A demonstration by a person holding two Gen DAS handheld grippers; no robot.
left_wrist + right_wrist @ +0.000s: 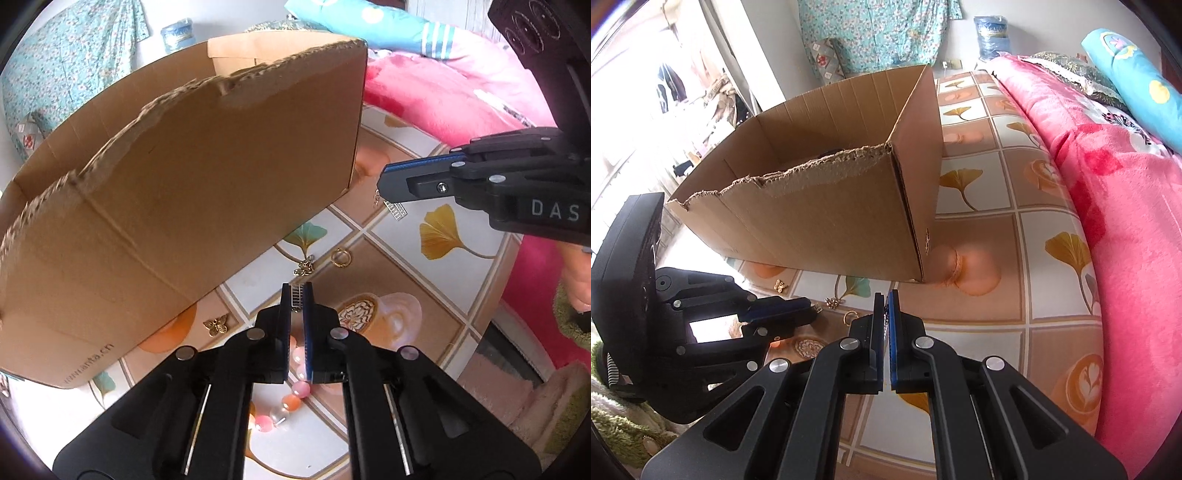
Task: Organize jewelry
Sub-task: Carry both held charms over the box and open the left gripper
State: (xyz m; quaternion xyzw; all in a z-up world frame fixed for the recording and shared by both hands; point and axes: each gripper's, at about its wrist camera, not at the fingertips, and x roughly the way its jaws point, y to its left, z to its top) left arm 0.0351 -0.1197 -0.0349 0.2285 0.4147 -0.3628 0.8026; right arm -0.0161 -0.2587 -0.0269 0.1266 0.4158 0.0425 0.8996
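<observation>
The cardboard box (184, 206) sits open-topped on the tiled-pattern cloth (424, 277), its near rim torn and fuzzy, corrugation showing along the ragged edge. Everything is read off that box.

Just in front of its near wall, the left gripper (297, 295) has its black fingers with blue pads pinched together on a small silver ladder-shaped earring (296, 297), a flat strip with tiny rungs that shows between the tips.

Off the box's right corner, the right gripper (384, 188) is clamped shut as well, and a matching silver ladder charm (395, 210) with a bit of chain dangles under its tip. In its own camera that gripper (885, 306) shows blue pads nearly touching, a sliver of metal between them.

Loose pieces lie on the cloth along the box's front: a thin gold ring (340, 257), a small gold filigree cluster (304, 266) just beside it, and a brass butterfly charm (216, 325) close to the box's base. Nearer the camera than these, glossy round pink and orange beads (299, 389) are strung together, partly hidden behind the left gripper's fingers.

Beyond the box's right side, a plush pink blanket (1126, 221) bunches up, soft and fleecy.
</observation>
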